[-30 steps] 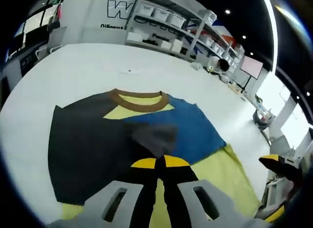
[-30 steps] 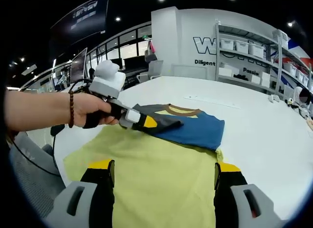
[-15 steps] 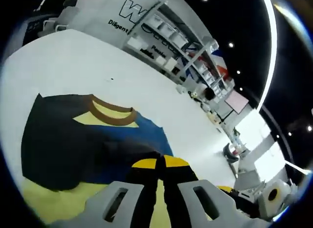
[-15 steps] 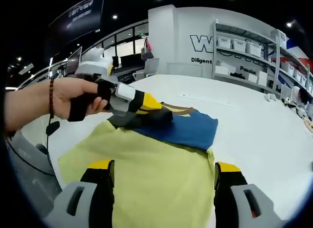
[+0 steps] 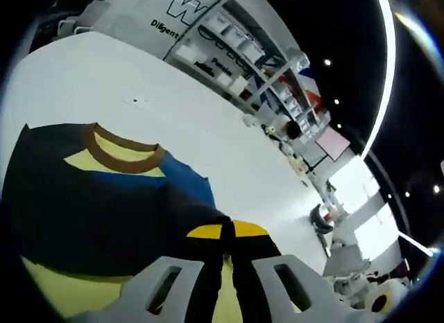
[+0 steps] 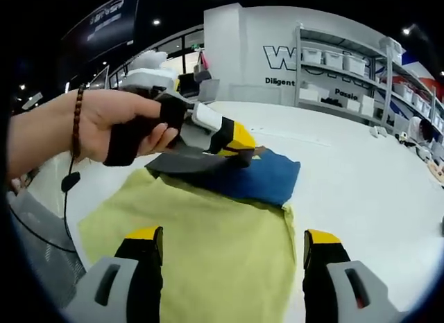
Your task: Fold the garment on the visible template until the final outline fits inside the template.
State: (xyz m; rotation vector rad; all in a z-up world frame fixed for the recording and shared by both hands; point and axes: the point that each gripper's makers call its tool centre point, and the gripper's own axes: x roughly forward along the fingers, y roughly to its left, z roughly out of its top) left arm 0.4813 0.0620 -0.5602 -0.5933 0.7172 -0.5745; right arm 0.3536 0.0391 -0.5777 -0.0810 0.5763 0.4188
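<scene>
Since a second ago the left gripper (image 6: 239, 139) has travelled across the garment (image 6: 208, 226) toward the far-right side of the white table (image 6: 361, 191), dragging the dark sleeve flap (image 6: 191, 162) with it. In the right gripper view I see that flap now lying over the collar region, where earlier the brown collar was exposed beside the gripper. The blue panel (image 6: 267, 177) shows less area than before.

I record the left gripper's jaws pressed together, pinching the edge of the dark flap; in the left gripper view (image 5: 223, 234) the yellow tips meet with dark cloth between them. A hand (image 6: 128, 129) wearing a bead bracelet (image 6: 78, 125) holds this tool.

The right gripper (image 6: 232, 243) has its jaws spread wide, hovering above the yellow-green body of the garment, gripping nothing. Its position over the garment matches the earlier frames.

The garment lies flat on the white table, near its front edge. In the left gripper view the brown collar (image 5: 121, 153) sits beyond the dark flap, with yellow lining inside it.

Behind the table, relative to the garment, a shelving rack (image 6: 340, 73) carries white bins (image 6: 333, 59); I cannot tell what they contain. I cannot make out a template outline on the table.
</scene>
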